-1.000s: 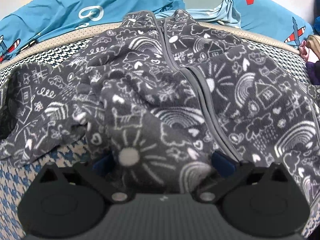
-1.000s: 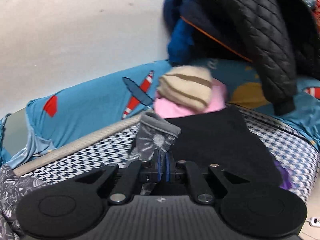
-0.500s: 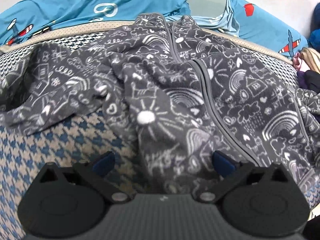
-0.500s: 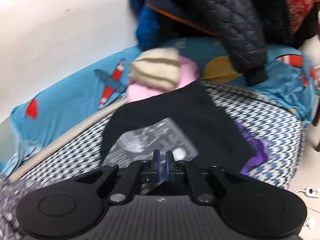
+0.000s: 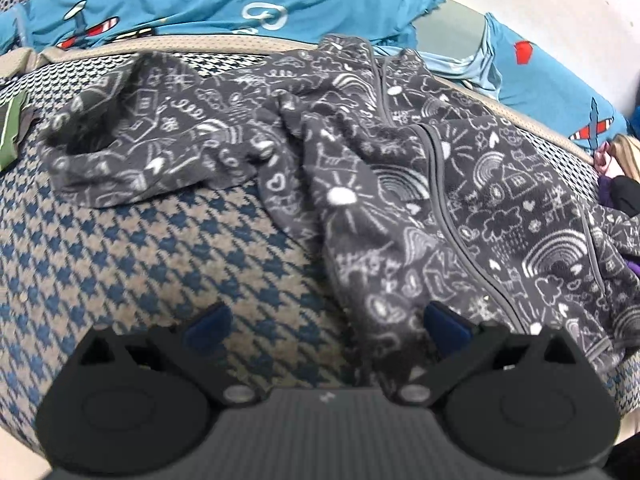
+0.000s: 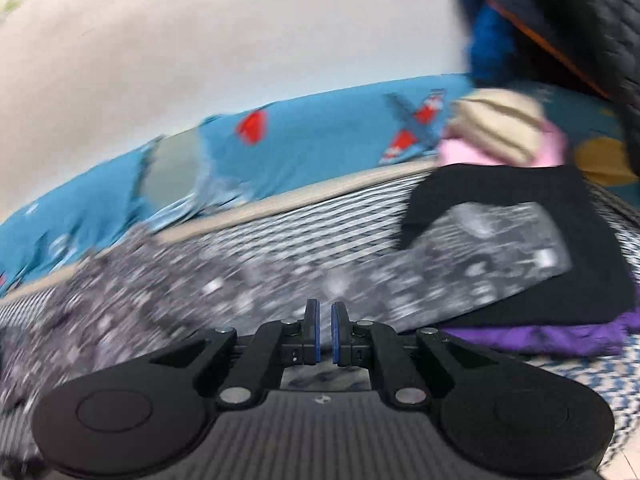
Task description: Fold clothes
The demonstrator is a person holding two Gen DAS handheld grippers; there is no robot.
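- Houndstooth bed cover [image 5: 120, 256], blue and beige, filled the lower left of the left wrist view; a beige piped edge ran along its far side, with a blue aeroplane-print sheet [image 5: 192, 0] bunched behind it against a pale wall [image 6: 200, 40].
- Grey doodle-print fleece jacket [image 5: 460, 200] lay front-up across the centre and right of the left wrist frame, zip running from upper centre down to lower right. One sleeve [image 5: 132, 152] stretched toward the upper left, rumpled, its cuff gaping.
- Left gripper [image 5: 326, 322] was spread wide, blue pads far apart. The left pad sat over bare houndstooth; the right pad [image 5: 444, 324] sat against the jacket's hem region. Nothing was clamped between them.
- Right wrist frame was heavily motion-blurred.
- Right gripper [image 6: 325, 330] had its blue pads nearly together, a narrow slit between them. Whether fabric was pinched there could not be told; patterned cloth showed just below the pads.
- The jacket's other sleeve [image 6: 480, 248] extended from lower left to centre right of the right wrist frame, its cuff end lying on a folded black garment [image 6: 580, 216].
- The black garment rested on a purple one [image 6: 560, 338].
- Cream striped knit [image 6: 496, 128] on pink cloth [image 6: 460, 152] sat behind the black garment, upper right.
- Black quilted jacket [image 6: 592, 20] occupied the upper right corner.
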